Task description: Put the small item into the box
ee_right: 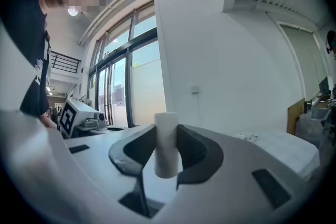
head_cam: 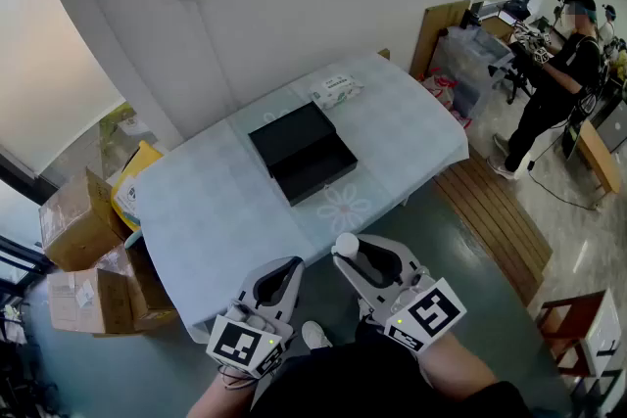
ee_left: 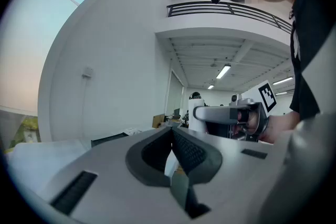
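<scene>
Right claw (ee_right: pixel 167 136) tight on white cylinder (ee_right: pixel 167 157), left claw (ee_left: pixel 171 134) together, empty; black box (head_cam: pixel 302 152), packet (head_cam: pixel 336 90) print illegible.

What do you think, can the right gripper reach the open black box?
Probably yes. The right gripper, jaws on a small white cylinder, hovers near the pale-cloth table, with only bare cloth between it and the open black box.

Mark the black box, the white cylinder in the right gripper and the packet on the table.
black box (head_cam: pixel 313 169), head view, open lower half.
white cylinder (ee_right: pixel 167 139), right gripper view, mid-body.
packet (head_cam: pixel 336 90), head view, top face.
</scene>
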`<state>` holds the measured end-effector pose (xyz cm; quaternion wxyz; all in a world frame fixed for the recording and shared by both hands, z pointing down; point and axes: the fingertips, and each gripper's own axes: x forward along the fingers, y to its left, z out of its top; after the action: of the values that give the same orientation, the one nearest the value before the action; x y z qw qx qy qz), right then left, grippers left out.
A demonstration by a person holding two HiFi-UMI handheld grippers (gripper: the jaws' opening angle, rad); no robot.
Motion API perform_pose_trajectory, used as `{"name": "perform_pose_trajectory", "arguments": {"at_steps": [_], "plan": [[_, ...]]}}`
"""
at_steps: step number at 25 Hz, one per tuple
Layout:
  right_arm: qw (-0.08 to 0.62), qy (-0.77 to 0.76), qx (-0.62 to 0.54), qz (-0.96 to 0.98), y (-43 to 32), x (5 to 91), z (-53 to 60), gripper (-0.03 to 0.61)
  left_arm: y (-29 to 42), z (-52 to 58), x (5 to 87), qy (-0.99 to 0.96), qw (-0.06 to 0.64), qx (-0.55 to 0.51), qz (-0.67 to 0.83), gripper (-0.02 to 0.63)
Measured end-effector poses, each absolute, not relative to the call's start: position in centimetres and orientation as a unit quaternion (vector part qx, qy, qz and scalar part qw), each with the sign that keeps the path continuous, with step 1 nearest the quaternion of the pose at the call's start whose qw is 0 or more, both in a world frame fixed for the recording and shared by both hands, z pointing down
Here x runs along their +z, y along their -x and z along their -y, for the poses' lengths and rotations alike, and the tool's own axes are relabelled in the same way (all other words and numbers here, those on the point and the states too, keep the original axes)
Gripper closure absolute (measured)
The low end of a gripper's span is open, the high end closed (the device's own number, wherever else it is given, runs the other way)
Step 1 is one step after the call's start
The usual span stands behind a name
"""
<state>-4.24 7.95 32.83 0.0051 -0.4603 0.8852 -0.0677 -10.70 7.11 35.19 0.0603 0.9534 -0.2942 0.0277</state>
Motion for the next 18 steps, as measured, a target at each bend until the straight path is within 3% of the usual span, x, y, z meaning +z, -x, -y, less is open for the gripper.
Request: {"name": "perform_pose_trajectory", "arguments": {"at_steps": [18], "plan": [[0.015,0.448,-0.082,-0.890,1.8,32.9,-6.1,0.451,8.8,-6.1,35.7,-0.949,0.071,0.031,0.306,0.606]]}}
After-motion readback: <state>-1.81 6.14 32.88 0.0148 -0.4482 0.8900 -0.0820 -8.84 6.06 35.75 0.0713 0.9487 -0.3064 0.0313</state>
